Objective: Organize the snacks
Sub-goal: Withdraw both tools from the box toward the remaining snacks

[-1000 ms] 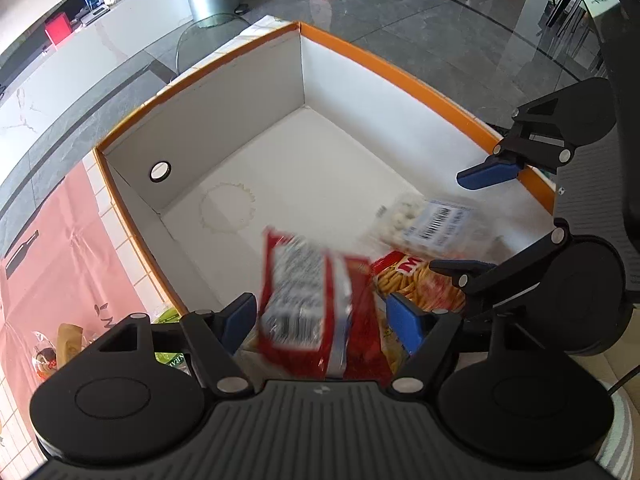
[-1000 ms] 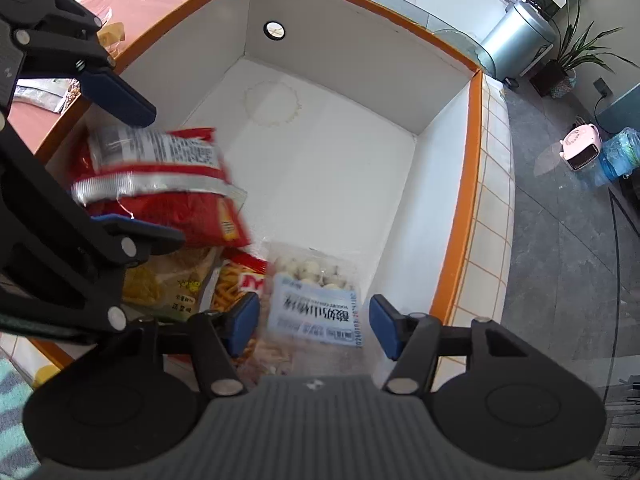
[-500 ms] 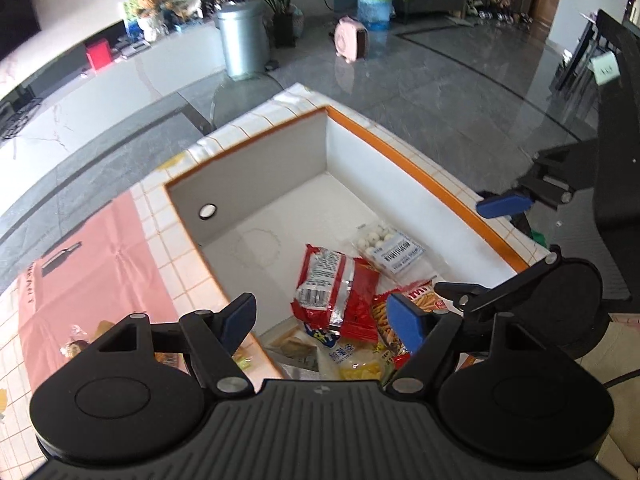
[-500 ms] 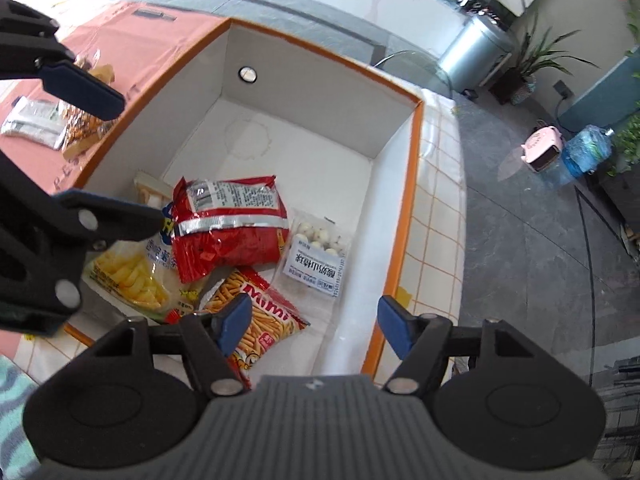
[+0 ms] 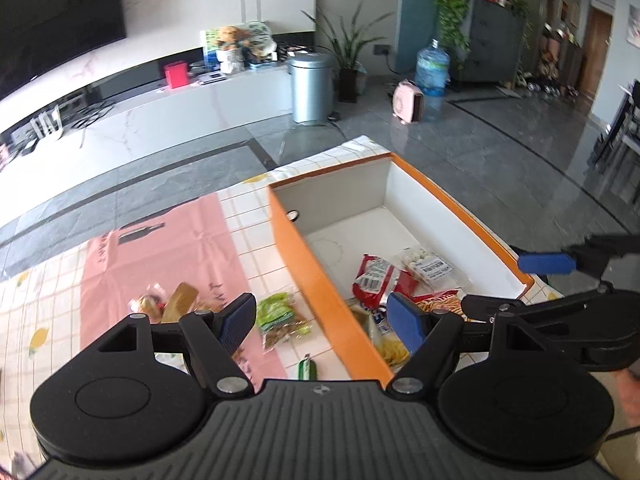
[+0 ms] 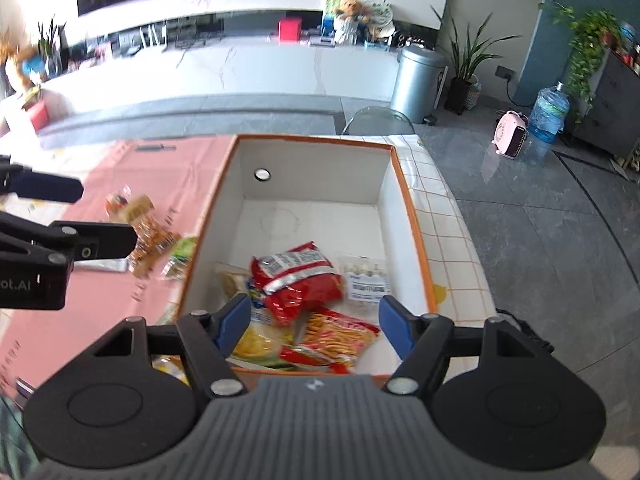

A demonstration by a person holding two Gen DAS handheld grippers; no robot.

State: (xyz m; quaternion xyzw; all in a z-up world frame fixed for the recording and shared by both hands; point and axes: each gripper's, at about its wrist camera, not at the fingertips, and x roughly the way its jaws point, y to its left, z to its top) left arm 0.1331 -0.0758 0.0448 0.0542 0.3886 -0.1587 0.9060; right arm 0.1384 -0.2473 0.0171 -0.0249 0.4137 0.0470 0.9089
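- While the red snack bag [image 5: 374,276] now lies dropped in the orange-rimmed box [image 5: 298,242], the left tool [image 5: 322,318] has lifted away, released and empty; green packets [image 5: 280,316] wait on the tabletop [image 5: 248,220].
- Seen from the right wrist, the right tool [image 6: 314,322] hangs spread and empty above the box, its clear packet [image 6: 366,278] also delivered.

A home living room: a large wall-mounted television [image 5: 60,20] above a long white media console [image 6: 240,68], potted plants [image 6: 466,64], a water jug [image 5: 432,68], and a grey tiled floor [image 5: 500,152].
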